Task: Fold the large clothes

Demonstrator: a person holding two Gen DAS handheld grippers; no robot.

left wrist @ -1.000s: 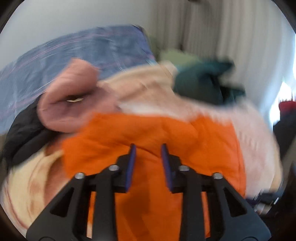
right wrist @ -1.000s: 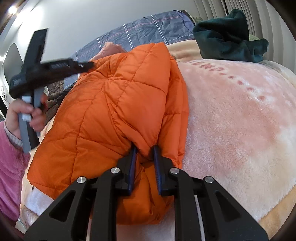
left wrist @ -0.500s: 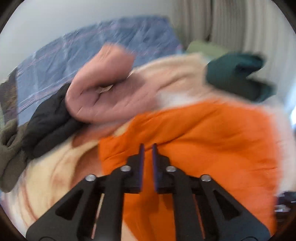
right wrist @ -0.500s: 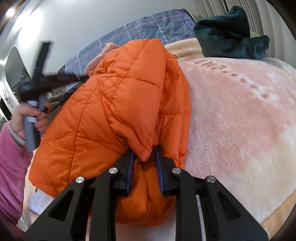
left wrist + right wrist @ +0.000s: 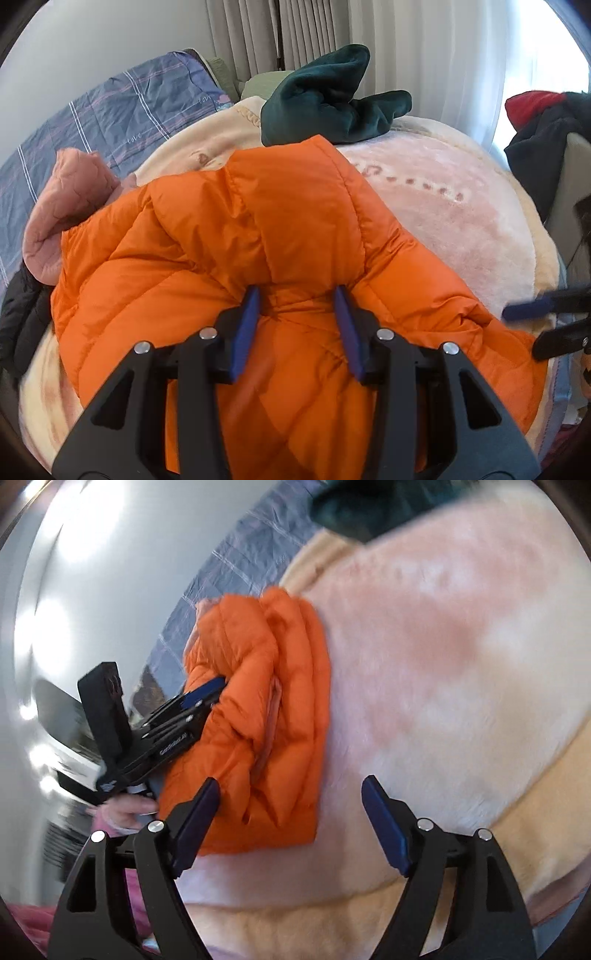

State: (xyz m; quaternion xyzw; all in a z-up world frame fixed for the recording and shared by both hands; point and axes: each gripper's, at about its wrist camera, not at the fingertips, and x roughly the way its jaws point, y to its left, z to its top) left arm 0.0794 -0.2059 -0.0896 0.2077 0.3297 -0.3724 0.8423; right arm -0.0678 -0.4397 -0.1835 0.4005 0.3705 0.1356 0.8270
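Note:
An orange puffer jacket (image 5: 258, 236) lies folded on a pink and cream fleece blanket (image 5: 461, 206). My left gripper (image 5: 297, 299) is open, its blue pads pressed onto the jacket's near fold with a bunch of fabric between them. In the right wrist view the jacket (image 5: 273, 716) is a narrow folded bundle, and the left gripper (image 5: 207, 690) touches its left side. My right gripper (image 5: 291, 801) is wide open and empty, above the blanket (image 5: 443, 664) at the jacket's near edge. It shows blurred at the right edge of the left wrist view (image 5: 543, 317).
A dark green garment (image 5: 325, 96) lies at the blanket's far end. A pink quilted garment (image 5: 70, 199) and a black one (image 5: 22, 317) lie left of the jacket. A blue plaid sheet (image 5: 110, 118) covers the far left. Dark and red clothes (image 5: 535, 125) hang at right.
My right gripper let go of the jacket, opened wide and drew back. My left gripper opened and came down onto the jacket's near fold. The jacket now lies flatter.

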